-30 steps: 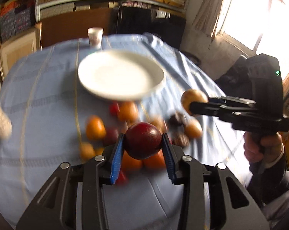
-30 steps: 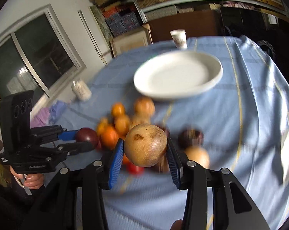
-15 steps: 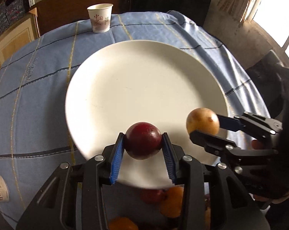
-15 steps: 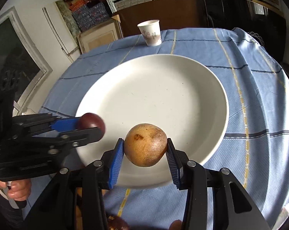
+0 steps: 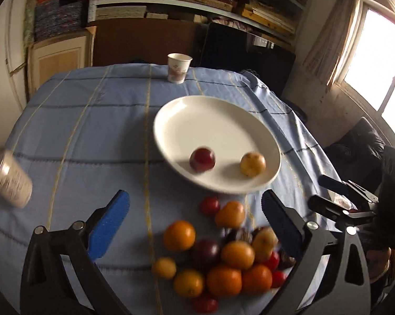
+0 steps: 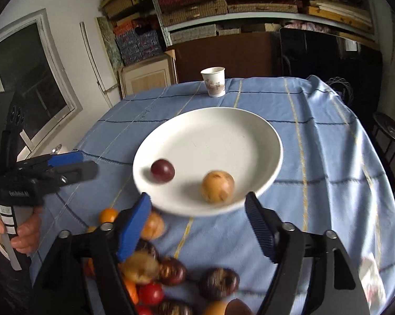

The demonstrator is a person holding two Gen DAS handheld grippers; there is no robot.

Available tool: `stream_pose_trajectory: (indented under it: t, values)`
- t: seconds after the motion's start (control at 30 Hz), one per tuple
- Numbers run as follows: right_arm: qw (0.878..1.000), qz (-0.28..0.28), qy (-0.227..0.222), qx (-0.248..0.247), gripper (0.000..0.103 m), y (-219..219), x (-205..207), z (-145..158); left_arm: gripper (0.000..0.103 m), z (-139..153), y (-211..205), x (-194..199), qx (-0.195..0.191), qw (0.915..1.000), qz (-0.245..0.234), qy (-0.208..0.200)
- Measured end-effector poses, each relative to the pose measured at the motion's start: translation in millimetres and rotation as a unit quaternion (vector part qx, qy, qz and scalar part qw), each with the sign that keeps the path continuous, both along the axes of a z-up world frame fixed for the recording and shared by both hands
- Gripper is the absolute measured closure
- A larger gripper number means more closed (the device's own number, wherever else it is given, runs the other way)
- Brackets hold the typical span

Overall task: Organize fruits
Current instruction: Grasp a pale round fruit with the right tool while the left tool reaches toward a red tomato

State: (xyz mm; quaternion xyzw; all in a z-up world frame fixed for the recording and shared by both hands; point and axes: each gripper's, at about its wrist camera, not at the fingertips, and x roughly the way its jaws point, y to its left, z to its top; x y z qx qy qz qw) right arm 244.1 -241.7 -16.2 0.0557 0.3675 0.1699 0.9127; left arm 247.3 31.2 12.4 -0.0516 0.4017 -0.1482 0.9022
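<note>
So far we count two fruits on the white plate (image 5: 171,120): a dark red fruit (image 5: 202,160) and, beside it, a tan fruit (image 5: 252,164), both on the side nearest us. Our left gripper (image 5: 195,225) and right gripper (image 6: 197,228) hang spread wide, holding nothing. Just short of the plate, the pile of oranges and other fruit (image 5: 223,260) lies on the blue cloth (image 5: 92,131). We judge the job barely begun; most fruit remains.

table (image 6: 328,157), blue checked cloth | plate (image 6: 223,123) centre | paper cup (image 6: 213,81) far edge | fruit pile (image 5: 223,257) near edge | jar (image 5: 10,181) left
</note>
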Motion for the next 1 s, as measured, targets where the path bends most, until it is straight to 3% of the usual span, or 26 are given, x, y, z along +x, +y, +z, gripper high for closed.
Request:
stream_pose_trajectory:
  t: [0.13, 0.4, 0.6, 0.7, 1.0]
  values:
    - [1.000, -0.018, 0.023, 0.005, 0.008, -13, -39, -21, 0.004, -28, 21, -43, 0.004, 0.9992, 0.040, -0.001]
    - [0.996, -0.041, 0.077, -0.035, 0.008, -24, -73, -65, 0.004, -69, 47, -96, 0.013, 0.9963, 0.085, 0.013]
    - [0.993, -0.057, 0.101, -0.001, 0.008, -32, -67, -76, 0.004, -76, 44, -102, 0.014, 0.9971, 0.075, 0.004]
    - [0.993, -0.059, 0.099, -0.006, 0.008, -30, -65, -76, 0.004, -84, 41, -95, 0.028, 0.9963, 0.076, 0.028]
    - [0.994, -0.062, 0.091, -0.024, 0.008, -20, -51, -73, 0.004, -92, 42, -89, 0.015, 0.9962, 0.071, 0.048]
